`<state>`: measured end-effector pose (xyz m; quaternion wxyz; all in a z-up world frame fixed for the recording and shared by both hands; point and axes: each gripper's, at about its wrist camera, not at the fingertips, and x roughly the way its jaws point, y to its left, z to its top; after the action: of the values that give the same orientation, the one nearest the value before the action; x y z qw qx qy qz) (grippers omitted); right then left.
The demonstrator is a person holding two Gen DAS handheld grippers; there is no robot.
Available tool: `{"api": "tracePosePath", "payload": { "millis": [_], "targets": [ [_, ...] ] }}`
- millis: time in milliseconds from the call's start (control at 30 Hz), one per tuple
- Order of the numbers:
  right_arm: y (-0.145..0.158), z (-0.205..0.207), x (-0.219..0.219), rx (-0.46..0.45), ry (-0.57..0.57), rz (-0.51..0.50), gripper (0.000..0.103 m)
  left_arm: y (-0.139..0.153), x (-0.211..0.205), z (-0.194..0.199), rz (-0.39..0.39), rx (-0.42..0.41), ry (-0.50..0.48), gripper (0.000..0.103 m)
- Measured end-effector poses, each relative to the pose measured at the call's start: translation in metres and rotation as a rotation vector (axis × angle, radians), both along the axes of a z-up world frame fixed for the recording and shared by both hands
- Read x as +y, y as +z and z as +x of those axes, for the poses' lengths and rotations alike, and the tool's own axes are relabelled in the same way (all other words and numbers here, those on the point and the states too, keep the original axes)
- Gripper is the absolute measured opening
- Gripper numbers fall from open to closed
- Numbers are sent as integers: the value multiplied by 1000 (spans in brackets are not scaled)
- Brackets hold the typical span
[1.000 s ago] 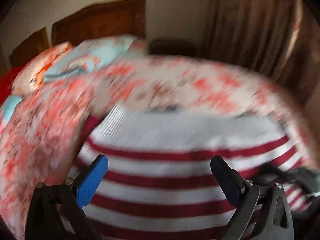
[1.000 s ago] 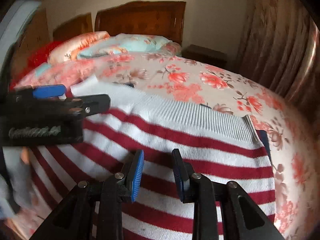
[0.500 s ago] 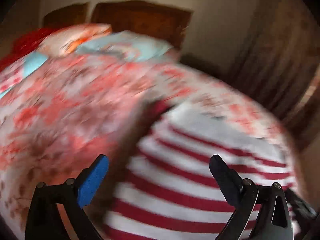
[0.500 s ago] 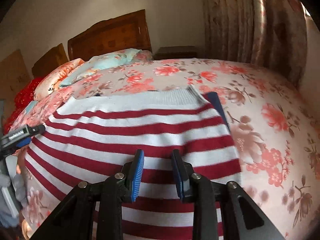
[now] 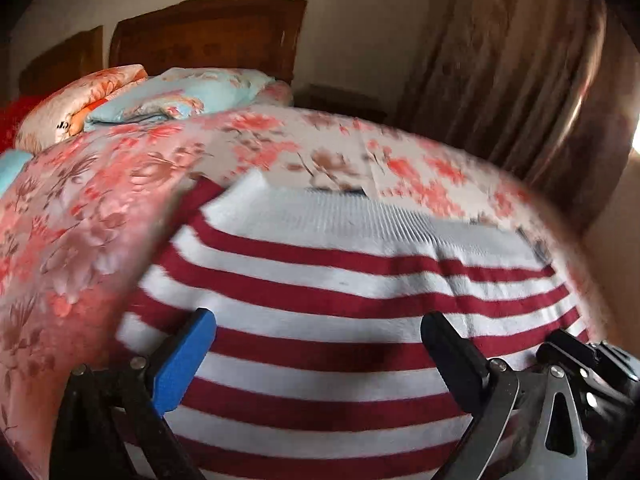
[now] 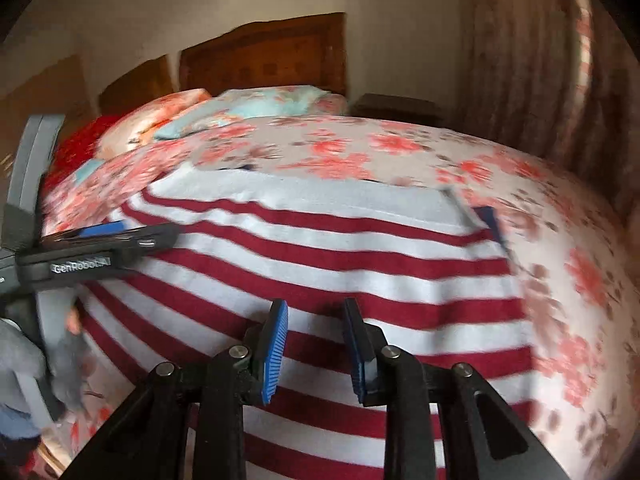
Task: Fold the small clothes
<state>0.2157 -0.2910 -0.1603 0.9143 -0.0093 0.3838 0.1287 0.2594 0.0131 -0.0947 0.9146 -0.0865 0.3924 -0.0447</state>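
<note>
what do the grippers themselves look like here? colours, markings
Both are black linkage frames with silver pivot bolts. The left gripper has one blue pad showing and one black finger. The right gripper has two ribbed blue pads. In the right view, the left unit's side reads "GenRobot.AI" in white.

One red-and-white striped knit sweater point(image 5: 360, 280) lies under both tongs. Two tongs are in view: the left tongs point(image 5: 316, 344) and the right tongs point(image 6: 316, 344), each with two fingers (blue pads on them). One floral bedspread point(image 5: 80, 240) surrounds the sweater. Beyond the tongs sit at least two pillows point(image 5: 180, 96), one wooden headboard point(image 5: 208, 36), and to the right one curtain point(image 5: 500, 80).
</note>
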Motion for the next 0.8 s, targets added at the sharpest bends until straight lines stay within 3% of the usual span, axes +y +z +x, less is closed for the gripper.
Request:
{"api": "tracePosePath", "payload": {
  "millis": [167, 233, 267, 333, 433, 533, 633, 700, 800],
  "targets": [
    [-4, -4, -42, 11, -102, 55, 29, 0, 30, -8, 23, -3, 120, 103],
    [-2, -5, -44, 18, -124, 61, 28, 0, 33, -13, 99, 15, 224, 103],
    [0, -7, -41, 19, -137, 45, 28, 1, 35, -18, 60, 8, 226, 103],
    [8, -12, -33, 5, -151, 41, 29, 8, 34, -34, -57, -41, 186, 103],
    [17, -23, -3, -16, -39, 74, 29, 18, 8, -41, -103, -74, 24, 103],
    [12, -33, 43, -21, 106, -26, 29, 15, -16, -36, -18, -32, -61, 103],
    [-4, -34, 57, -3, 140, -105, 29, 0, -14, -35, 44, 17, -43, 103],
    [-7, -32, 48, 7, 134, -82, 29, -2, -3, -35, 29, 22, -34, 103],
    [-7, -31, 25, 11, 103, -44, 28, -3, 20, -37, 94, 30, 43, 103]
  ]
}}
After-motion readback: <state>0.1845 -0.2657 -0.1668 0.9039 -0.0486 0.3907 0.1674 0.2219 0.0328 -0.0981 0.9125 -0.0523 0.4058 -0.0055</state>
